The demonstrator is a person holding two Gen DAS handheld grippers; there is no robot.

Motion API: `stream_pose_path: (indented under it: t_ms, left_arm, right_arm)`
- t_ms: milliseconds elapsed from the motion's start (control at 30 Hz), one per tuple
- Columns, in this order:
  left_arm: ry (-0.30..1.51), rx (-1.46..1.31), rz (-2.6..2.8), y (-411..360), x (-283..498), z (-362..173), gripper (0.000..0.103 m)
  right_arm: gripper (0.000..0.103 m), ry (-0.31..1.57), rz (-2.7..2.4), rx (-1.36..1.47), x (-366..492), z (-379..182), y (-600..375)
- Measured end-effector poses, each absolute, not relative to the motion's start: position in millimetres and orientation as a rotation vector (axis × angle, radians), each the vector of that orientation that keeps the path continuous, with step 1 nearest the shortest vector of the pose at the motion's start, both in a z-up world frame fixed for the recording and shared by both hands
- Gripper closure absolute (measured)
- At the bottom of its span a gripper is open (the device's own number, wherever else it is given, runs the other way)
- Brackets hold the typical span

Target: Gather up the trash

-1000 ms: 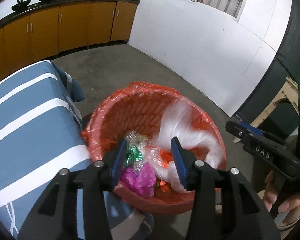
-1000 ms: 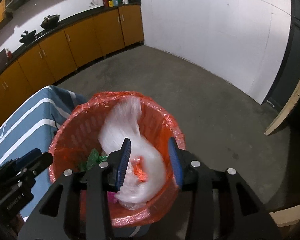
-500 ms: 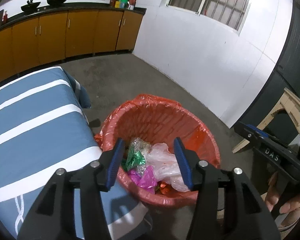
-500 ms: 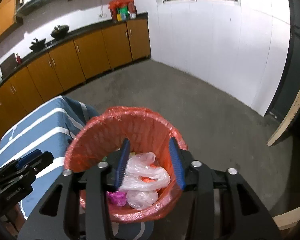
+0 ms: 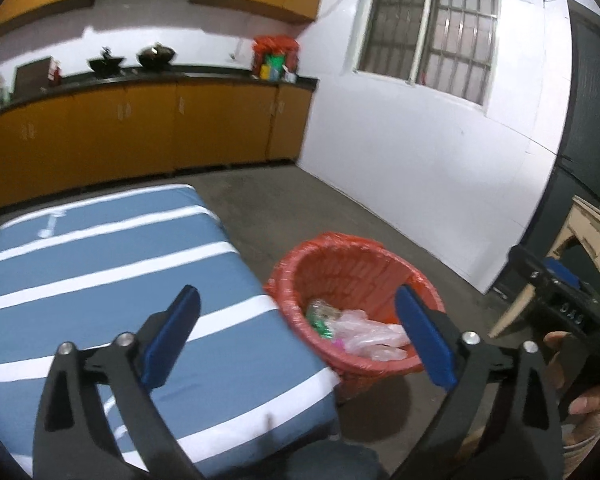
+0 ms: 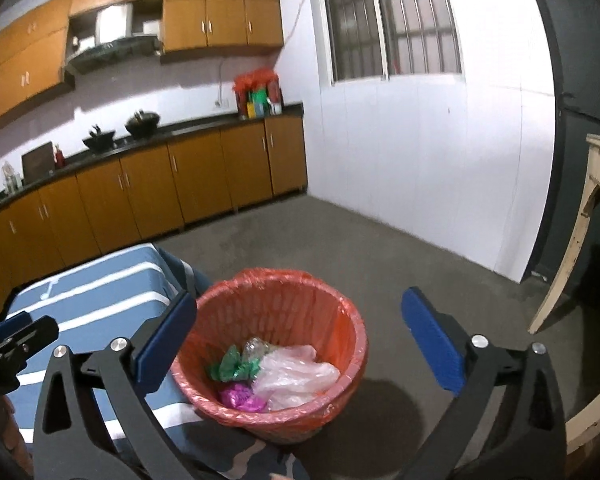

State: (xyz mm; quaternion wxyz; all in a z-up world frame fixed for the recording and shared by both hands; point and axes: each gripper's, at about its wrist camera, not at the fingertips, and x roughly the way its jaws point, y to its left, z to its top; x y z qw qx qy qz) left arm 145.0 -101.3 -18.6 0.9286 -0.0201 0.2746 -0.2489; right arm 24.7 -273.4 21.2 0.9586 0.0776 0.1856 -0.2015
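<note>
We see a kitchen with a grey concrete floor (image 6: 340, 248) and a white wall (image 6: 440, 152) holding a barred window (image 6: 388, 20). Orange cabinets (image 6: 160, 188) run along the far side under a dark counter (image 6: 204, 126), with two black woks (image 6: 142, 122) on it and a red bag of bottles (image 6: 258, 92) at its end.

Nearer to us lies a blue cushion with white stripes (image 5: 100, 272). Just beside its corner, on the floor, stands the bin (image 6: 272, 316), a red basket lined with an orange bag whose edge is folded over the rim. At the right edge we see a pale wooden table leg (image 6: 568, 256).

The trash sits in the bottom of the bin: a clear plastic bag (image 6: 296, 372) on the right, a green wrapper (image 6: 232, 366) on the left, a crinkled clear wrapper (image 6: 260, 346) between and behind them, and a pink wrapper (image 6: 240, 394) nearest the front wall.

Our left gripper (image 5: 296, 334) is above the cushion's corner and the bin; its jaws are opening, spread wide, with nothing between the blue pads (image 5: 172, 336). Our right gripper (image 6: 296, 340) hangs over the bin, its jaws likewise opening and spread wide, holding nothing; the trash lies well below them. In the left view we see a hand (image 5: 580, 384) on the right gripper's handle
</note>
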Motion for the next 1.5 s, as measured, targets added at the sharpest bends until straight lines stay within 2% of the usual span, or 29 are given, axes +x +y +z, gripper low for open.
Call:
stream_pose_path:
  t_ms: [700, 1500]
  left_arm:
    - [0.406, 0.057, -0.221, -27.4, 48.6, -3.8, 0.004]
    - [0.418, 0.012, -0.172, -6.0, 15.0, -17.1, 0.004]
  right_arm:
    - [0.002, 0.344, -0.330, 0.034, -16.7, 22.7, -192.0]
    - [0.002, 0.358, -0.323, 0.040, -46.5, 5.7, -168.9]
